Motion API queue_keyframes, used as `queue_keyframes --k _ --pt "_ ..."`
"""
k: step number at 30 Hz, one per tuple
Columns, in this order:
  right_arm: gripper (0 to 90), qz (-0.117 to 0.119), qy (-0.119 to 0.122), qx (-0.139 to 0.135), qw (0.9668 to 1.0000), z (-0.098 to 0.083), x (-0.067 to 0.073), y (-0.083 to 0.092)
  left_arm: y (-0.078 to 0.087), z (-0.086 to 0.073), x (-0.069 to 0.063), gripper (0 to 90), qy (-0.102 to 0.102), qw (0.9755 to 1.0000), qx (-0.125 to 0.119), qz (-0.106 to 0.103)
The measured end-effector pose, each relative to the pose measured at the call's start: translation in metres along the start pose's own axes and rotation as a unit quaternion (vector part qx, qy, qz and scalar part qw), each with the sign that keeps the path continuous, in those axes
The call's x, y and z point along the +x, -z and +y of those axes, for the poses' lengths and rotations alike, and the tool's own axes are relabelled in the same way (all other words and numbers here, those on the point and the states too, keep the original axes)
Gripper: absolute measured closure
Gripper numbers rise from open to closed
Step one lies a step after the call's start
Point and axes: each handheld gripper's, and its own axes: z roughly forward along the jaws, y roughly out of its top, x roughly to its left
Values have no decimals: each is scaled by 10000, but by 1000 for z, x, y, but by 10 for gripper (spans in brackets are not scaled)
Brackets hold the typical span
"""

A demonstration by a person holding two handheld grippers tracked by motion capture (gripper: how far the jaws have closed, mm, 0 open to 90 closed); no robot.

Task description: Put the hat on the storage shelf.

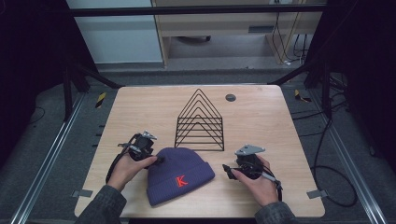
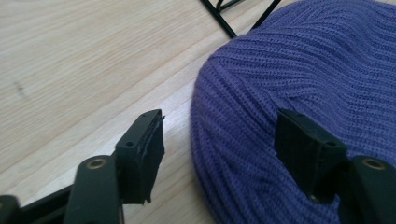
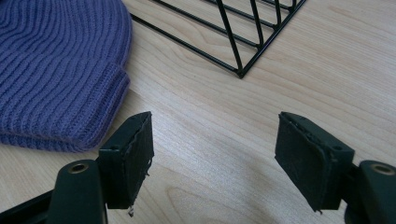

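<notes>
A purple knit hat (image 1: pixel 180 176) lies flat on the wooden table (image 1: pixel 261 116), near the front edge and about the middle, with a red letter K (image 1: pixel 181 181) stitched on its folded cuff. Just behind it stands a black wire rack (image 1: pixel 201 122), a row of triangular frames, upright and very close to the hat's crown. Over on the left, the left gripper (image 1: pixel 158 160) sits right at the hat's rounded edge, held in the person's left hand (image 1: pixel 127 169). From the left gripper view its jaws stand wide apart, one over bare wood beside the hat, the other over the ribbed knit (image 2: pixel 289 70), so the hat's rim runs between them; whether the jaws touch the fabric is hard to tell. Now the right side: the right gripper (image 1: pixel 227 171) rests low over the table, apart from the cuff, gripped by the right hand (image 1: pixel 257 182). In the right gripper view its jaws are spread wide too, with bare wood between them, the hat (image 3: pixel 56 70) off to one side and a corner of the rack (image 3: pixel 238 42) ahead. A small dark round disc (image 1: pixel 230 97) sits near the table's far edge.
</notes>
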Motion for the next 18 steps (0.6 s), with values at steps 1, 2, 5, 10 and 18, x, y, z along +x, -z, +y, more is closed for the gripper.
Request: queue_keyframes --k 1,2,5,10,18 --pt "277 4 -15 12 10000 0 0 0 -2 1 0 353 -3 10000 43 20" --pt "276 12 -7 27 10000 0 0 0 -3 2 0 366 10 10000 60 29" --pt "274 4 15 36 10000 0 1 -1 -6 3 -2 397 -45 9998 177 35" --pt "268 21 4 43 10000 0 1 -1 -12 4 -3 430 -49 9996 282 -4" --pt "260 -7 1 6 10000 0 0 0 -13 2 -7 600 -84 9994 328 -103"
